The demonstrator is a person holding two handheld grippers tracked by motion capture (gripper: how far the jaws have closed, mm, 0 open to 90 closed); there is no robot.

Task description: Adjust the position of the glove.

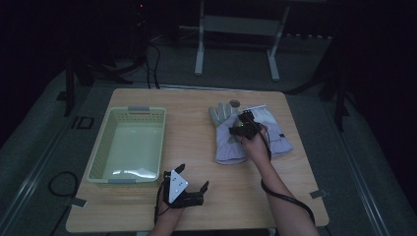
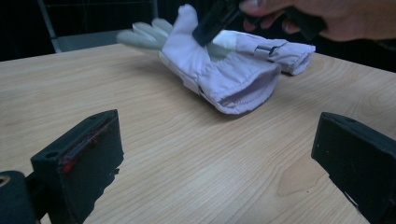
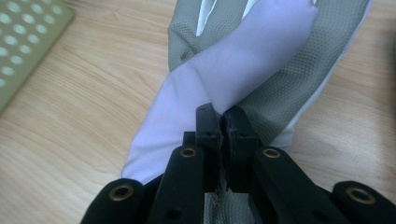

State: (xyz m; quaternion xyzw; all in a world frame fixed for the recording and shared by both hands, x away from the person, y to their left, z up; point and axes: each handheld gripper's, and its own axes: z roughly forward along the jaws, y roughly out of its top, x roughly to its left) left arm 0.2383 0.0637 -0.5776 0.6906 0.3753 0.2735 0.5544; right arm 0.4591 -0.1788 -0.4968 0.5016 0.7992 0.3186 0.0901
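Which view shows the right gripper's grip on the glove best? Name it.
The right gripper view: its jaws pinch the glove fabric up close. The high view shows the right gripper over the glove, small and dim. The left gripper view shows it side-on, partly cropped.

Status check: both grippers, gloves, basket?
Right gripper shut, pinching the near glove. Left gripper open, idle on the table near the basket. Second glove beside the first. Basket empty, path unobstructed.

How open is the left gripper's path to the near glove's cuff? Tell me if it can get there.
Probably yes. The left gripper sits open on bare table, nothing between it and the near glove, whose cuff gapes toward it. The right gripper pinches that glove higher up, clear of the cuff.
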